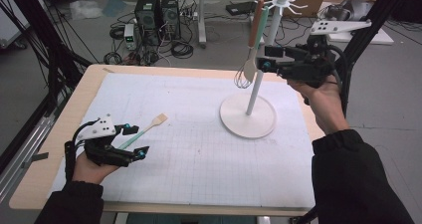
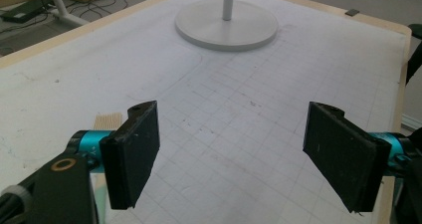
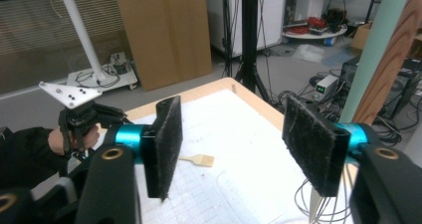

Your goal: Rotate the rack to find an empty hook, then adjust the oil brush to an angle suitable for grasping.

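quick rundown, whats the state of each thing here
white hanging stand: upright on the table mat
brown-handled wire whisk: hanging from a stand hook
green-handled wooden spatula: lying flat on the mat beside the left gripper
left gripper: open, nothing between its fingers
right gripper: open beside the whisk, not gripping it

Both arms wear black sleeves [image 1: 348,184]. Each hand holds a black gripper with bright blue rings by its flat, fuzzy black pads [image 3: 166,144]. At 12 o'clock on the left gripper [image 1: 133,141] sits a grey three-cornered plate [image 1: 95,128] with small dark dots.
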The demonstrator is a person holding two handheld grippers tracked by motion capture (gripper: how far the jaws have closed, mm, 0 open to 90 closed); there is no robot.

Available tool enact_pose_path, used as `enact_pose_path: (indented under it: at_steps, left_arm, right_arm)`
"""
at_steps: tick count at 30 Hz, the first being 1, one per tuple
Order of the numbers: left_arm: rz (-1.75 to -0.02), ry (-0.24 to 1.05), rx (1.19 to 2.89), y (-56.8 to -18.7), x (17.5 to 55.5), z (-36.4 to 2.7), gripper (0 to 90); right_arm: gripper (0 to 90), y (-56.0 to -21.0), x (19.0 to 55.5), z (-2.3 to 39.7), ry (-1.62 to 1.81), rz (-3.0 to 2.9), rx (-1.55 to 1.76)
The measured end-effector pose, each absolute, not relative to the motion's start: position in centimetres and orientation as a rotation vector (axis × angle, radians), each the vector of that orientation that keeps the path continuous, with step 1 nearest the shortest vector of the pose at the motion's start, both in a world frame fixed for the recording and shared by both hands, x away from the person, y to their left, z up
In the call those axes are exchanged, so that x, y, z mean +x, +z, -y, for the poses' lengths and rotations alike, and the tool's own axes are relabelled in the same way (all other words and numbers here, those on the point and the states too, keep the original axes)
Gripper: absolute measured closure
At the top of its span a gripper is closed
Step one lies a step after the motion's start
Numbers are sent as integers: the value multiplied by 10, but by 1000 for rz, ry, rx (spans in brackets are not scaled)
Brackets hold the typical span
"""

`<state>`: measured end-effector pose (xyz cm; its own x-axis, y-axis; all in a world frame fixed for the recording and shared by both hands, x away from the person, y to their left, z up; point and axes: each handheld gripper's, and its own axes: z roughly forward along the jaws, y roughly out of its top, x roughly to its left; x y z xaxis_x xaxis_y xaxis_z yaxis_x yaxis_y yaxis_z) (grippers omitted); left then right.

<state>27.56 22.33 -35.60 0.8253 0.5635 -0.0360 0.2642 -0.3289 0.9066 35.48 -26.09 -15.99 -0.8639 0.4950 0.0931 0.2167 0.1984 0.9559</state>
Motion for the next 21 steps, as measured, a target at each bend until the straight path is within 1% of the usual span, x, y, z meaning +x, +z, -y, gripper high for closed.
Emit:
enact_pose_path:
  at_steps: [21]
  left_arm:
    - [-642,355,1926,-359,277,-229,227]
  right_arm:
    - [320,-219,340,251,1738,-2306,699]
